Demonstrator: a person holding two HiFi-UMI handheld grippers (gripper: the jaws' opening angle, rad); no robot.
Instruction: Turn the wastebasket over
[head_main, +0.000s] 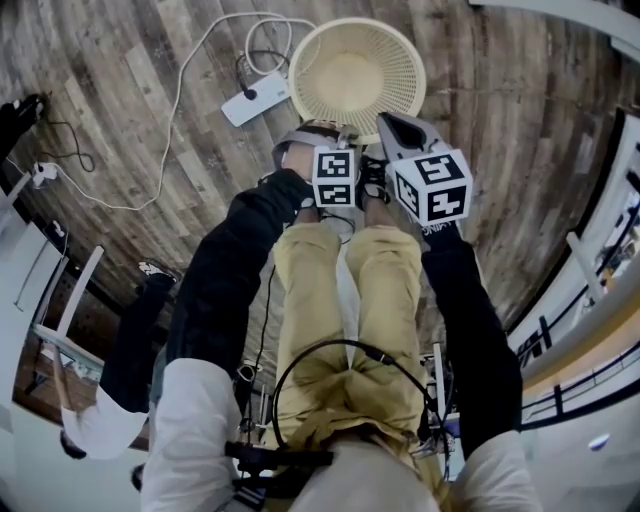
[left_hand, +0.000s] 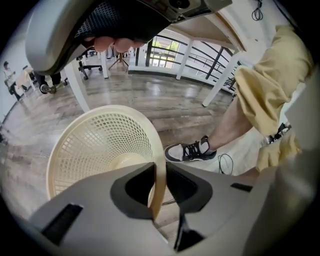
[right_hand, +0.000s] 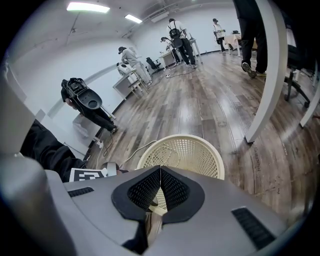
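The cream mesh wastebasket (head_main: 355, 72) stands on the wooden floor with its open mouth facing up, just ahead of my feet. My left gripper (head_main: 340, 135) reaches to its near rim. In the left gripper view the rim (left_hand: 159, 165) runs between the two jaws of the left gripper (left_hand: 159, 175), and both tips lie against it. My right gripper (head_main: 392, 125) hovers beside the left one, over the near right rim. Its jaws meet tip to tip with nothing between them (right_hand: 160, 172), and the wastebasket (right_hand: 192, 150) lies just beyond.
A white power strip (head_main: 255, 100) with trailing cables lies left of the basket. My shoe (left_hand: 190, 151) is close to the basket's right side. A white table leg (right_hand: 267, 75) rises at the right. Desks, chairs and people stand farther back.
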